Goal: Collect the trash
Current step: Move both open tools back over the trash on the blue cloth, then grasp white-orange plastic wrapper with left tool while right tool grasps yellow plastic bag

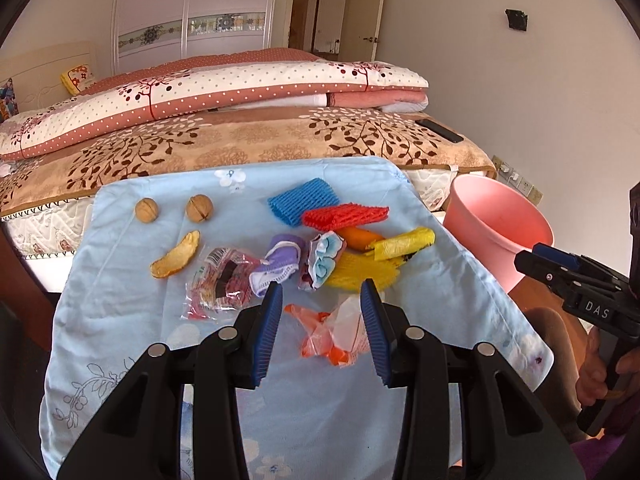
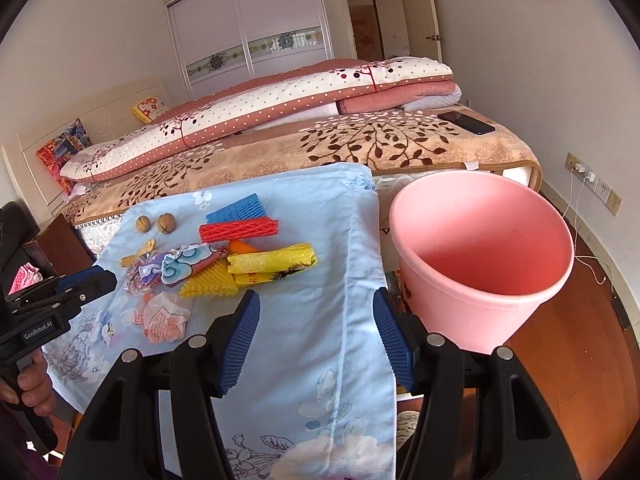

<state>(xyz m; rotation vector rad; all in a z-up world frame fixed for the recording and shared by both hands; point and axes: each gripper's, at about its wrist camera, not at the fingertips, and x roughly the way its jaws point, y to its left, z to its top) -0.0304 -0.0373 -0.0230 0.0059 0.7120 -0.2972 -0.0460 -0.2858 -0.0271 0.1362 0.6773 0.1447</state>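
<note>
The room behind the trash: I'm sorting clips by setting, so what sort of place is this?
Most likely a home bedroom: a bed with a folded quilt, a sliding-door wardrobe behind it, and a pink bin beside the bed.

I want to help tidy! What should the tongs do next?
Probably lower the open left tongs onto the crumpled orange-and-clear plastic wrapper and close: it lies between their fingers on the light blue cloth, and the pink plastic bin looks empty.

Black left claw (image 1: 322, 300) with ribbed blue pads, silver round screws, right claw (image 2: 316, 312) alike
</note>
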